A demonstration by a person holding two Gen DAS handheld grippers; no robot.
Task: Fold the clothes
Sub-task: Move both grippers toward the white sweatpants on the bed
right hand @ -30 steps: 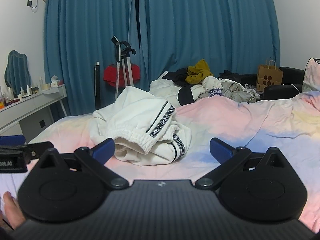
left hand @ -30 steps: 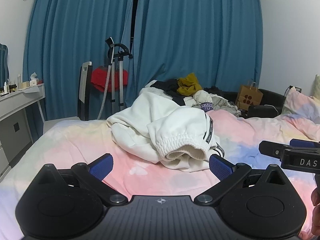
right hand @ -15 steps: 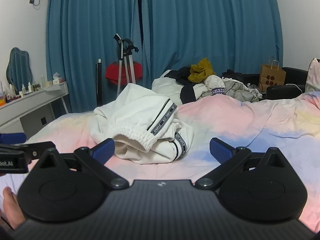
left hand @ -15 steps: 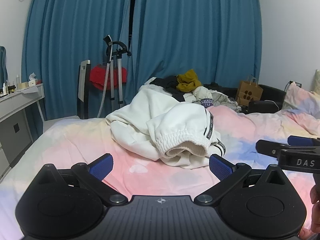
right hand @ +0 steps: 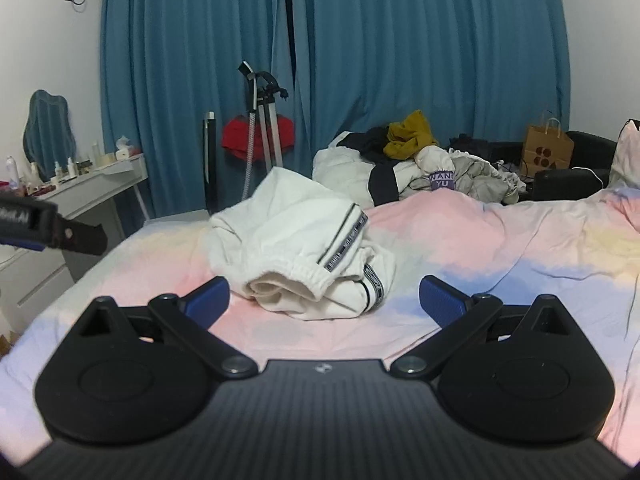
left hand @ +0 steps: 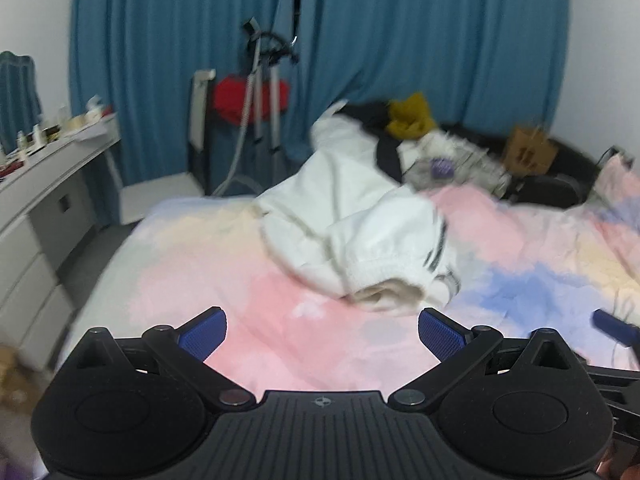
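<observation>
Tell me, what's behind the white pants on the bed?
Behind the white pants sits a heap of clothes with a mustard-yellow one on top, then blue curtains. What lies underneath that heap is covered.

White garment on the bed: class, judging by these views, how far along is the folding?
Nothing looks folded: the white garment lies crumpled on the bedspread. The left gripper and right gripper are open and empty. Left: this garment, then the clothes pile behind.
</observation>
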